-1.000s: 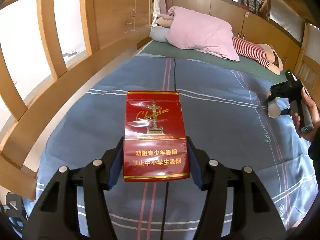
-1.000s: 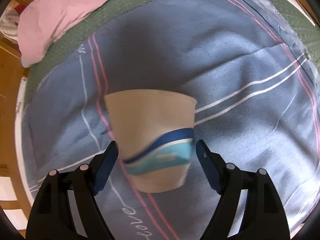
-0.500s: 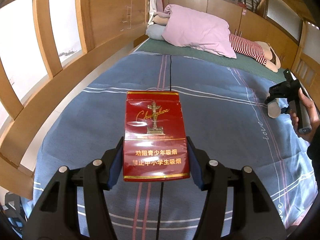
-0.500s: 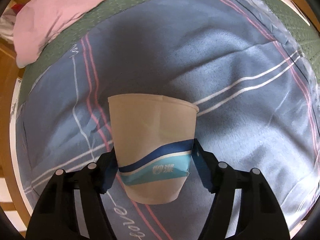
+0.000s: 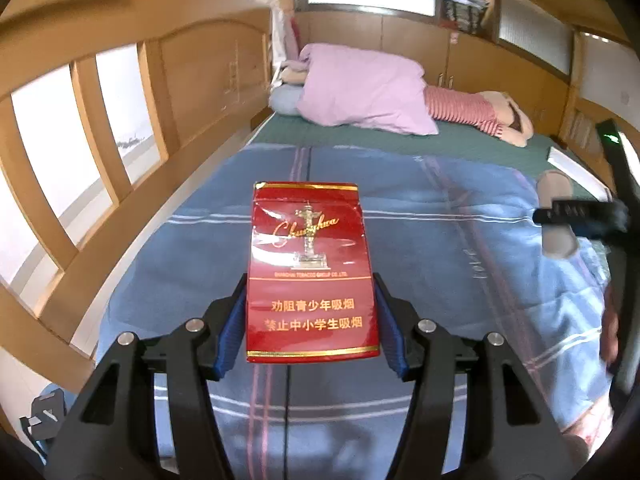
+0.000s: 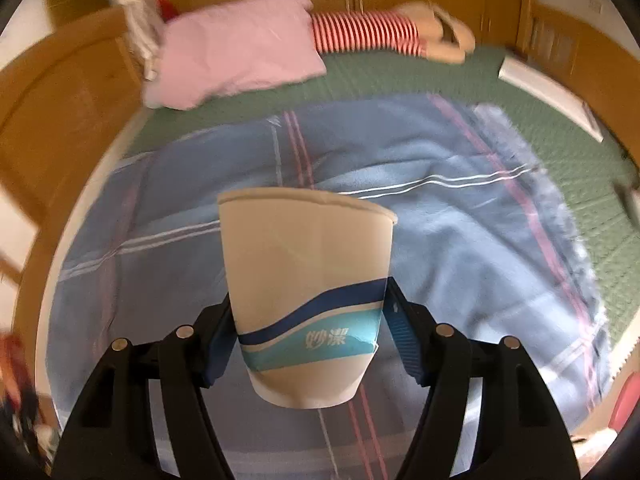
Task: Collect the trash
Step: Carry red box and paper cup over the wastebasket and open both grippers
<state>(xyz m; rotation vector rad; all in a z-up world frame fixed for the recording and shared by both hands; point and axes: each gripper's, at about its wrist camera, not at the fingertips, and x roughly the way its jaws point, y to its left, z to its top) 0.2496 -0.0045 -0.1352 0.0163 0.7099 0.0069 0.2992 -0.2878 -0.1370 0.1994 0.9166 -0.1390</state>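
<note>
My left gripper [image 5: 310,320] is shut on a red cigarette pack [image 5: 310,272] with gold lettering and holds it above the blue striped blanket [image 5: 440,208]. My right gripper [image 6: 308,324] is shut on a beige paper cup [image 6: 306,280] with a blue wave band, its side dented, held above the same blanket [image 6: 460,216]. In the left wrist view the right gripper [image 5: 580,216] and the cup [image 5: 556,216] show at the right edge.
A pink pillow [image 5: 360,88] and a striped stuffed toy [image 5: 472,110] lie at the far end on the green mattress [image 5: 400,140]. A wooden bed rail [image 5: 100,120] runs along the left. A white flat thing [image 6: 548,88] lies at the mattress's right edge.
Both grippers have lifted and tilted up, so more of the far wall shows. The right gripper closed on the cup and raised it. The left still holds the pack.
</note>
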